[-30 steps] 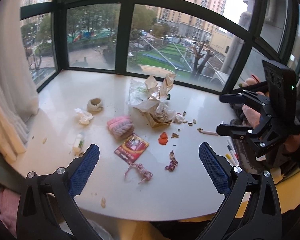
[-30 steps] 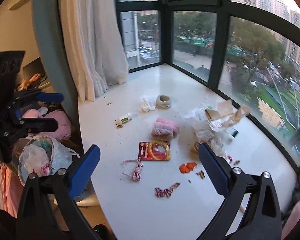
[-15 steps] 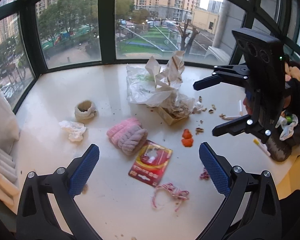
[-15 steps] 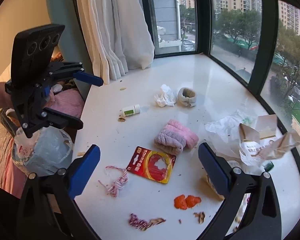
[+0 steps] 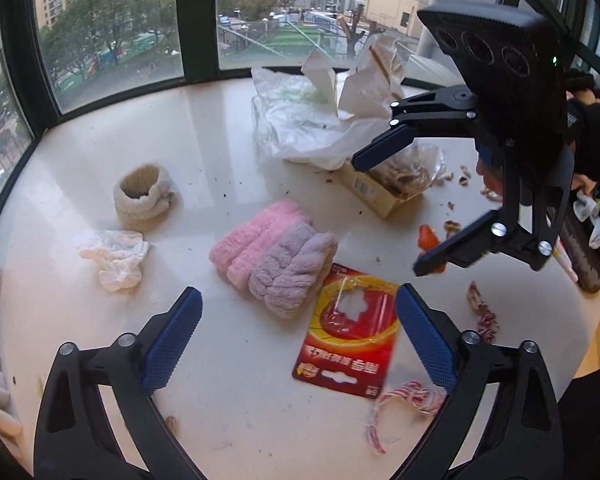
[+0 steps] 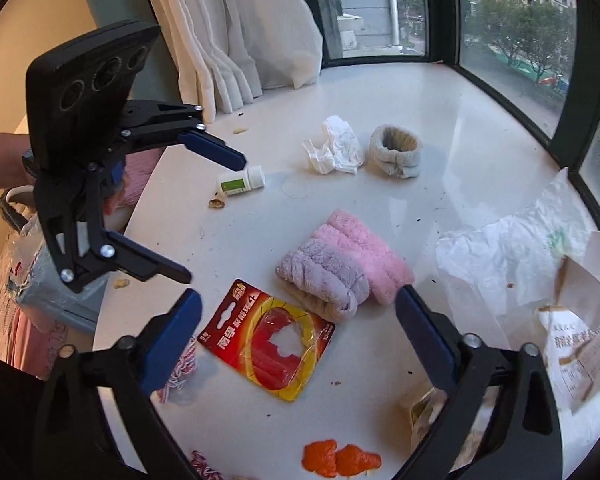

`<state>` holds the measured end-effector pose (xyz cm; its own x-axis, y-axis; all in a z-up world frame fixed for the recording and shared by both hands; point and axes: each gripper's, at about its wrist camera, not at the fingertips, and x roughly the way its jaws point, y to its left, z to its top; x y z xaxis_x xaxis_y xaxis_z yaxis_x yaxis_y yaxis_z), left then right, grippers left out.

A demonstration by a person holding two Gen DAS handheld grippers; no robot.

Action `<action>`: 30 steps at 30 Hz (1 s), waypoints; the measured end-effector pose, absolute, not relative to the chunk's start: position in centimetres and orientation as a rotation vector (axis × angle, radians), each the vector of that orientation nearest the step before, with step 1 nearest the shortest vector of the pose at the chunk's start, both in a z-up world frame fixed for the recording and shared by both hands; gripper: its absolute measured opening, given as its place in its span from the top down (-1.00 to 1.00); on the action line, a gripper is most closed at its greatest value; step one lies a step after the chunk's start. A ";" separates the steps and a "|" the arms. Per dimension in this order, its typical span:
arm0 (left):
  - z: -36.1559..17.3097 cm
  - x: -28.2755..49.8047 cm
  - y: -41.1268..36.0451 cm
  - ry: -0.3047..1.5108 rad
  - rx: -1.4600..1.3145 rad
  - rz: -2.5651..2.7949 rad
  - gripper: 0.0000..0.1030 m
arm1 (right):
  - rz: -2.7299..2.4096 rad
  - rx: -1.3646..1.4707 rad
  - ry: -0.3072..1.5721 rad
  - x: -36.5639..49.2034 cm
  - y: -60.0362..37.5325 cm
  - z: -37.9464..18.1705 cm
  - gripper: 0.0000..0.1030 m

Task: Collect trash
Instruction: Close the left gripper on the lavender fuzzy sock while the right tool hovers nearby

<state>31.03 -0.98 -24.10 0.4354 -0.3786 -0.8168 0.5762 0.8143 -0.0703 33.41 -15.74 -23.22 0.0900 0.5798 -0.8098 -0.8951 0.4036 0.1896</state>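
Note:
Trash lies on a white window-sill counter (image 5: 204,128). A torn red and yellow blister card (image 5: 349,338) (image 6: 270,342) lies at the front, next to a folded pink and lilac towel (image 5: 276,258) (image 6: 343,270). My left gripper (image 5: 298,342) is open and empty, above the card and towel. My right gripper (image 6: 298,340) is open and empty, above the same card from the other side; it also shows in the left wrist view (image 5: 387,208). A crumpled tissue (image 5: 114,254) (image 6: 333,150), red-white string (image 5: 399,404) and orange peel (image 6: 339,460) lie around.
A cream sock roll (image 5: 142,196) (image 6: 395,154) sits behind the tissue. Crumpled paper and plastic bags (image 5: 319,116) cover a small cardboard box (image 5: 375,194). A small white bottle (image 6: 242,182) lies near the counter edge. A bagged bin (image 6: 40,276) stands below the counter. Curtains (image 6: 236,28) hang at the corner.
Both grippers have moved in closer and lower over the counter, converging on the red card and towel. Both stay open. Nothing on the counter has moved.

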 end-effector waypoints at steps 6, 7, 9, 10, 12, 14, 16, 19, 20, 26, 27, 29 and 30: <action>-26.6 32.5 -1.3 0.950 0.284 -0.645 -0.60 | 1.192 -0.482 0.974 34.5 -14.4 -25.5 -0.36; -26.9 32.7 -1.3 0.949 0.287 -0.652 -0.53 | 1.201 -0.491 0.981 34.7 -14.3 -25.9 -0.35; -27.5 33.0 -1.3 0.951 0.310 -0.666 -0.43 | 1.216 -0.514 0.990 35.2 -14.1 -26.7 -0.29; -27.7 33.0 -1.4 0.951 0.323 -0.674 -0.39 | 1.231 -0.523 0.999 35.4 -14.0 -27.0 -0.25; -28.1 33.2 -1.5 0.949 0.339 -0.694 -0.38 | 1.230 -0.547 0.988 35.5 -14.1 -27.1 -0.18; -28.3 33.4 -1.6 0.942 0.346 -0.717 -0.38 | 1.234 -0.550 0.992 35.9 -14.2 -27.3 -0.18; -28.6 33.6 -1.7 0.941 0.356 -0.733 -0.38 | 1.246 -0.562 0.992 36.3 -14.1 -27.6 -0.18; -29.0 33.8 -1.9 0.940 0.367 -0.766 -0.29 | 1.269 -0.580 0.993 36.7 -13.7 -28.0 -0.17; -29.1 33.9 -2.1 0.945 0.368 -0.779 -0.25 | 1.277 -0.584 0.991 36.9 -13.5 -28.1 -0.11; -30.4 33.9 -2.4 0.959 0.374 -0.803 -0.07 | 1.298 -0.609 0.984 37.1 -12.9 -28.8 0.16; -30.5 33.9 -2.4 0.962 0.374 -0.803 -0.05 | 1.297 -0.614 0.982 37.0 -13.0 -28.9 0.18; -30.7 34.0 -2.2 0.965 0.366 -0.794 0.08 | 1.295 -0.610 0.984 36.9 -13.0 -29.1 0.23; -30.7 34.1 -2.1 0.964 0.362 -0.787 0.20 | 1.299 -0.604 0.987 36.9 -13.1 -29.1 0.29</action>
